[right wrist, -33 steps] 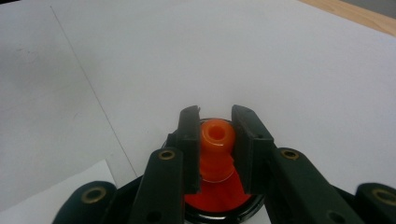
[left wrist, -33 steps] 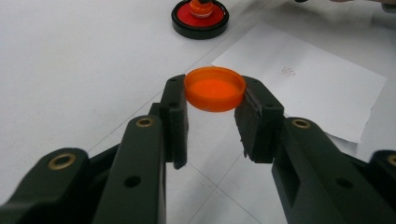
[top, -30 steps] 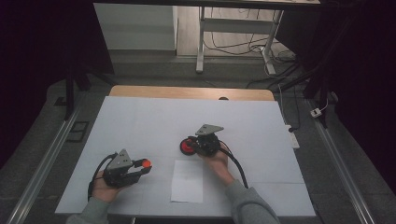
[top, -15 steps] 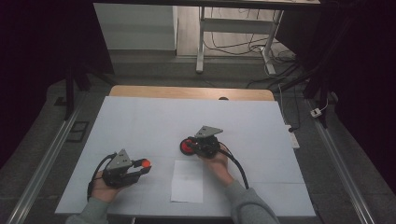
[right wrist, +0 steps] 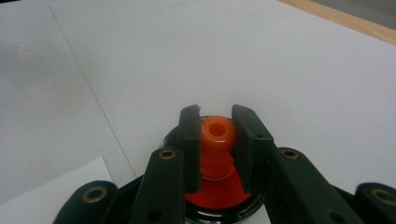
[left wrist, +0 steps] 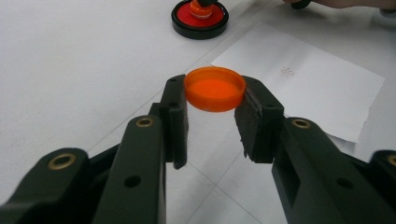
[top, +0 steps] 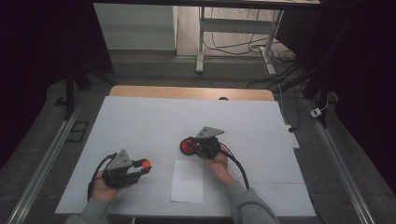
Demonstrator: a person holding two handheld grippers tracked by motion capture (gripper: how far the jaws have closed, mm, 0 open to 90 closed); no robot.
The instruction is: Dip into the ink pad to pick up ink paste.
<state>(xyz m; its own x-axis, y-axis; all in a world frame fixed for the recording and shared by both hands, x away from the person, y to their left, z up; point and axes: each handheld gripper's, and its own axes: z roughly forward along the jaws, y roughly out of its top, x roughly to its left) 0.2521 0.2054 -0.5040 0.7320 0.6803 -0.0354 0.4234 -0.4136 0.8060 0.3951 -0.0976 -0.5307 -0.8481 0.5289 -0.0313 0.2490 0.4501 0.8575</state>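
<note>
My left gripper [top: 141, 165] is at the front left of the table, shut on a round orange cap [left wrist: 215, 87] held flat by its rim between the jaws. My right gripper [top: 191, 146] is shut on the knob of an orange stamp [right wrist: 216, 133]. The stamp stands upright on a round black-rimmed red ink pad [right wrist: 219, 195] near the table's middle. The left gripper view shows that ink pad [left wrist: 200, 19] farther off, with the stamp [left wrist: 201, 5] on it. A white sheet of paper [top: 187, 182] lies flat between the two hands, in front of the pad.
The table is covered in white [top: 154, 121], with a bare wooden strip [top: 187, 92] along its far edge. Black cables trail from both grippers toward the front edge. Metal rails run along both sides of the table.
</note>
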